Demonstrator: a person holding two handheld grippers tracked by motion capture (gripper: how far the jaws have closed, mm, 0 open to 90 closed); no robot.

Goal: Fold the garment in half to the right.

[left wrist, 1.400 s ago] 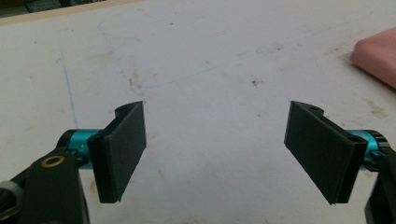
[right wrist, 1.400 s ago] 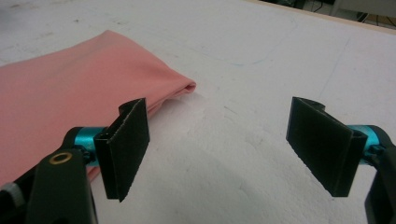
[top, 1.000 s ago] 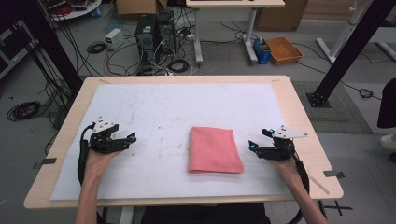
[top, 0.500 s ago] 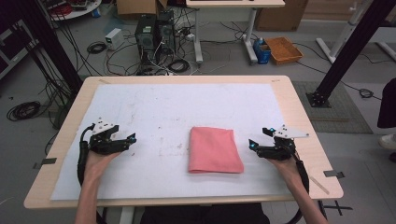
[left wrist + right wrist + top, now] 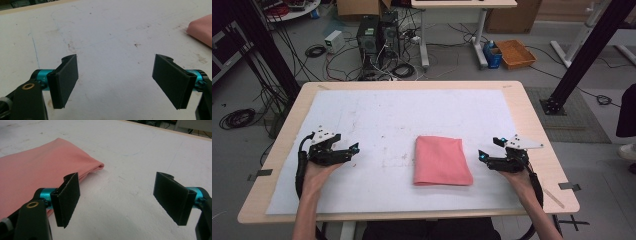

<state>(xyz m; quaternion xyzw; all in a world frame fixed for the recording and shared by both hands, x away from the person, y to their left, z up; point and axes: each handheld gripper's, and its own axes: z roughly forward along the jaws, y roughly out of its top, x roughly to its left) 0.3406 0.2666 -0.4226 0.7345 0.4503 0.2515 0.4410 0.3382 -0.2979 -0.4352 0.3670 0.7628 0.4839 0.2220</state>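
A folded pink cloth [image 5: 441, 161] lies flat near the middle of the white paper sheet [image 5: 412, 120] that covers the table. My left gripper [image 5: 353, 150] rests low at the left of the sheet, well apart from the cloth, its jaws spread wide over bare paper [image 5: 115, 72]. A corner of the cloth [image 5: 202, 28] shows at the far right of the left gripper view. My right gripper [image 5: 482, 156] sits just right of the cloth, open, empty [image 5: 116, 200]. The cloth's folded edge [image 5: 37, 175] lies beside its left jaw.
The wooden table edge [image 5: 542, 120] frames the sheet. Beyond the table the floor holds computer towers [image 5: 374, 35], tangled cables, a second desk's legs and an orange box [image 5: 516, 52]. Black frame posts stand at both sides.
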